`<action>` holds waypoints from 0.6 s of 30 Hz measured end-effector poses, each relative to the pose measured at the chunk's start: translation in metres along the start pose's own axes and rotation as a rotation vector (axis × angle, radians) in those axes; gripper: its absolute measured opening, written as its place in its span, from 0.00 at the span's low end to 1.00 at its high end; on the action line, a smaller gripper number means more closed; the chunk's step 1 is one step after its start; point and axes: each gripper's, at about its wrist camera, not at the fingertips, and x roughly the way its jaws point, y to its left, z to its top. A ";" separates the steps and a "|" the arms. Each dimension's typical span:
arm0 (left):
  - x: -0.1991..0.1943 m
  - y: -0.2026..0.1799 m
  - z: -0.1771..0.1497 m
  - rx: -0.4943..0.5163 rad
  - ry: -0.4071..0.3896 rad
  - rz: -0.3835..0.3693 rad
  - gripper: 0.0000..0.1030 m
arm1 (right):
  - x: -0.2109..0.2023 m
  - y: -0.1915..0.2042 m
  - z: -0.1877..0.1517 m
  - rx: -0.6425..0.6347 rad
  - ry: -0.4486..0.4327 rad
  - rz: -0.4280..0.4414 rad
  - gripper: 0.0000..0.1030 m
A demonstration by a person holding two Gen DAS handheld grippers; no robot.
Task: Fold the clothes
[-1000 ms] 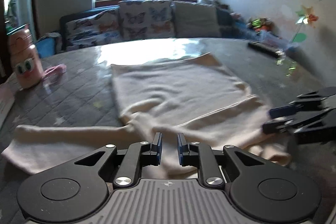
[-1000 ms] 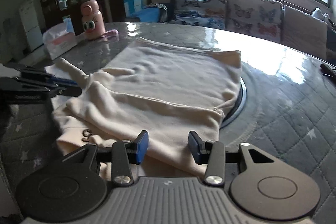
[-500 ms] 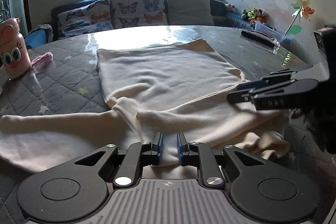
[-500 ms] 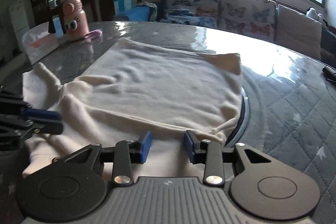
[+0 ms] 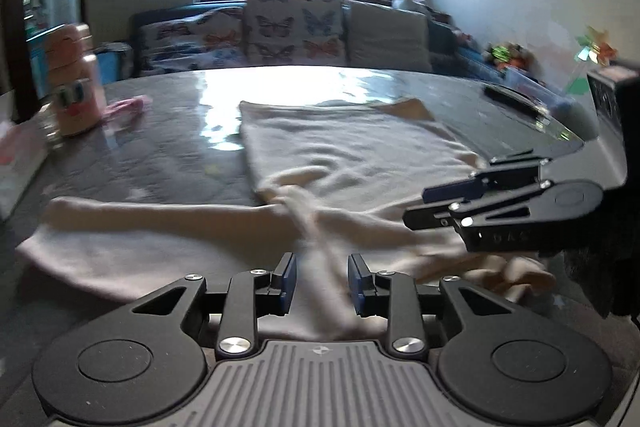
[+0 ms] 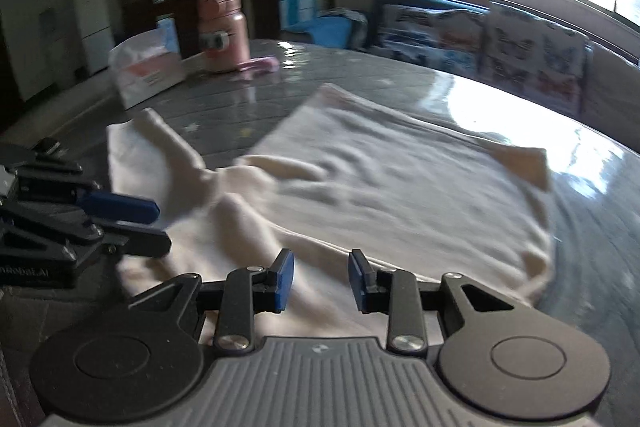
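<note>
Cream sweater (image 5: 360,163) spread on the table (image 5: 168,155).
Left gripper (image 5: 318,281), just opened, and right gripper (image 6: 320,277) both gape; only the left view shows the pinwheel (image 5: 596,51).

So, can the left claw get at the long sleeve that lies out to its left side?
Probably yes. The left claw stands open over the cream sweater, and the sleeve lies flat on the table with nothing on it; the right claw is on the other side.

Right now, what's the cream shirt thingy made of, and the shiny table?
The cream garment looks like soft knit or fleece cloth: matte, with limp wrinkles. The table seems to have a grey quilted cover under glass or clear plastic, since window light glares off it.
</note>
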 end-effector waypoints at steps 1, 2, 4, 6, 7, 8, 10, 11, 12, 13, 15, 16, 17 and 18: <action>-0.002 0.007 -0.001 -0.017 -0.002 0.020 0.31 | 0.006 0.006 0.003 -0.011 0.003 0.005 0.29; -0.004 0.015 -0.001 -0.037 -0.004 0.045 0.32 | 0.010 0.010 0.004 -0.017 0.006 0.009 0.29; -0.007 0.032 -0.002 -0.079 -0.009 0.097 0.32 | 0.019 0.017 0.007 -0.027 0.013 0.020 0.29; -0.009 0.048 -0.002 -0.120 -0.015 0.152 0.34 | 0.024 0.027 0.008 -0.064 0.006 0.008 0.29; -0.010 0.056 -0.002 -0.140 -0.019 0.181 0.34 | 0.024 0.030 0.010 -0.078 0.001 0.005 0.29; -0.010 0.064 -0.001 -0.160 -0.022 0.212 0.35 | 0.023 0.032 0.010 -0.081 -0.003 0.013 0.29; -0.012 0.079 0.000 -0.198 -0.026 0.262 0.37 | 0.018 0.035 0.011 -0.081 -0.010 0.035 0.29; -0.012 0.087 0.000 -0.217 -0.029 0.286 0.40 | 0.016 0.037 0.011 -0.088 -0.013 0.044 0.30; -0.012 0.093 0.000 -0.236 -0.033 0.308 0.42 | 0.015 0.040 0.010 -0.097 -0.009 0.055 0.35; -0.011 0.100 0.001 -0.255 -0.035 0.330 0.43 | 0.015 0.043 0.008 -0.107 -0.003 0.067 0.37; -0.009 0.111 0.002 -0.292 -0.033 0.374 0.45 | 0.015 0.047 0.005 -0.125 -0.003 0.064 0.37; -0.008 0.117 0.002 -0.311 -0.032 0.395 0.46 | 0.014 0.046 0.005 -0.119 -0.006 0.065 0.37; -0.006 0.122 0.002 -0.330 -0.030 0.411 0.47 | 0.012 0.046 0.005 -0.110 -0.009 0.068 0.37; -0.004 0.127 0.003 -0.347 -0.028 0.427 0.47 | 0.010 0.044 0.006 -0.100 -0.011 0.072 0.37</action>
